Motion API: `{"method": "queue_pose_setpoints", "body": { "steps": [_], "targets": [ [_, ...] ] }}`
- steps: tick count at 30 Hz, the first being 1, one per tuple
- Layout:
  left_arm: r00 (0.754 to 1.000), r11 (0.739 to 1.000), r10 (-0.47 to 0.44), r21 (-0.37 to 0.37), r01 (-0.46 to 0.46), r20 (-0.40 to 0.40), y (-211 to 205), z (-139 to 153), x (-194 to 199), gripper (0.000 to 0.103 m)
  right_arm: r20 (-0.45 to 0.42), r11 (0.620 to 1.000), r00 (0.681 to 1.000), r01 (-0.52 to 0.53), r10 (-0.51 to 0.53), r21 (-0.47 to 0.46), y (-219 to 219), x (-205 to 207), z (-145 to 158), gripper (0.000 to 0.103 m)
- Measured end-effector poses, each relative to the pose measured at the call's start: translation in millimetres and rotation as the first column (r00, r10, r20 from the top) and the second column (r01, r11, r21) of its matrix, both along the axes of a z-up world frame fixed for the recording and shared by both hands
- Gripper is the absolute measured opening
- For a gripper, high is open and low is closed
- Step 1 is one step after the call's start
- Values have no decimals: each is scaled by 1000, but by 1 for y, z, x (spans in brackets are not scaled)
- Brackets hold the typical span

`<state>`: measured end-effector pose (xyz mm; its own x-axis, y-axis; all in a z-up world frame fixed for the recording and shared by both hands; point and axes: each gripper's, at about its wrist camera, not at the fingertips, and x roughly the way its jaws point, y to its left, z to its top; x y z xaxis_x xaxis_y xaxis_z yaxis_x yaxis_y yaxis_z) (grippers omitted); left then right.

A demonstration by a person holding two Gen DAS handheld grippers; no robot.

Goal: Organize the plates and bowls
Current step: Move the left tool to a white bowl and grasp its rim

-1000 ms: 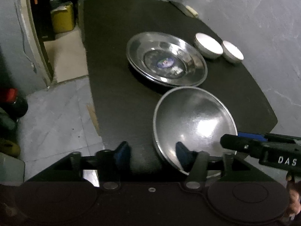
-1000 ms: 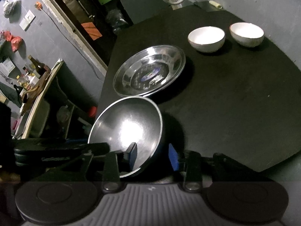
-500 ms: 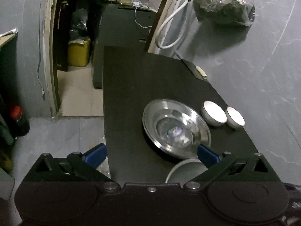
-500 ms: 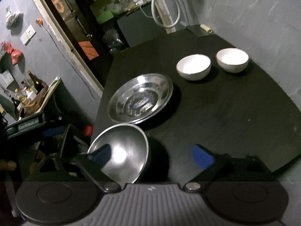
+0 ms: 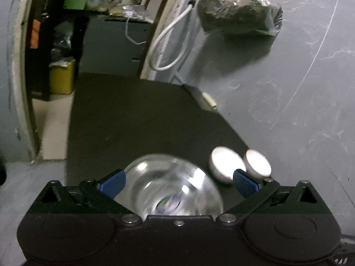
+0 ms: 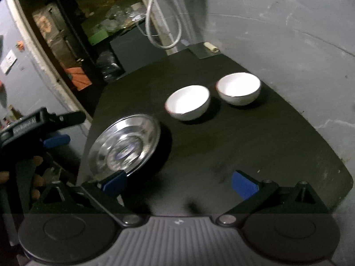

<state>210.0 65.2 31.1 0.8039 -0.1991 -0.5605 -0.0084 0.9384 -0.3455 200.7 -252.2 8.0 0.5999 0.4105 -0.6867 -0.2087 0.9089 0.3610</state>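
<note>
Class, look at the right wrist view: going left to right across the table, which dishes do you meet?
Steel plate → nearer white bowl → farther white bowl.

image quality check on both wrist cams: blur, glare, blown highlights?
Left wrist: motion-blurred, steel plate smeared with glare streaks, both white bowls blown out to flat white. Right wrist: sharper, dim room, hard dark shadow beside the steel plate, bowl interiors near clipping; fisheye bends the table edge.
</note>
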Motion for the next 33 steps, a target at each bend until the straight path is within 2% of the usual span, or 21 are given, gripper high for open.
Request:
{"method": "queue_pose_setpoints", "body": {
  "steps": [3, 5, 8, 11, 18, 23, 26, 29, 31, 33],
  "targets": [
    [1000, 999, -30, 29, 30, 5, -11, 0, 30, 102, -20, 1000, 1000, 21, -21, 12, -5, 20, -6, 103],
    [999, 995, -54, 85, 54, 1, -20, -1, 51, 102, -35, 999, 999, 27, -26, 30, -7, 32, -10, 103],
    [995, 972, -98, 212, 103, -34, -36, -6, 83, 102, -48, 998, 998, 53, -51, 39, -9, 51, -17, 103],
    [984, 946, -156, 272, 173, -84, -48, -14, 113, 102, -58, 995, 995, 80, -77, 52, -10, 71, -22, 103],
    [964, 913, -224, 317, 259, -142, -70, -31, 162, 102, -105, 989, 988, 122, -113, 89, -10, 109, -34, 102],
    [947, 885, -264, 345, 313, -180, -80, -43, 176, 102, -109, 985, 987, 133, -120, 114, -7, 126, -39, 90],
    [939, 867, -273, 370, 334, -208, -85, -48, 178, 102, -118, 983, 985, 140, -125, 122, -5, 134, -43, 87],
    [941, 850, -264, 410, 330, -210, -88, -51, 177, 101, -123, 982, 984, 143, -128, 122, -4, 138, -46, 81],
    [938, 848, -261, 410, 335, -226, -90, -53, 179, 96, -129, 981, 983, 146, -129, 127, -4, 141, -49, 77],
    [933, 857, -268, 384, 345, -242, -89, -55, 181, 92, -131, 980, 983, 147, -130, 131, -4, 143, -49, 73]
  ]
}}
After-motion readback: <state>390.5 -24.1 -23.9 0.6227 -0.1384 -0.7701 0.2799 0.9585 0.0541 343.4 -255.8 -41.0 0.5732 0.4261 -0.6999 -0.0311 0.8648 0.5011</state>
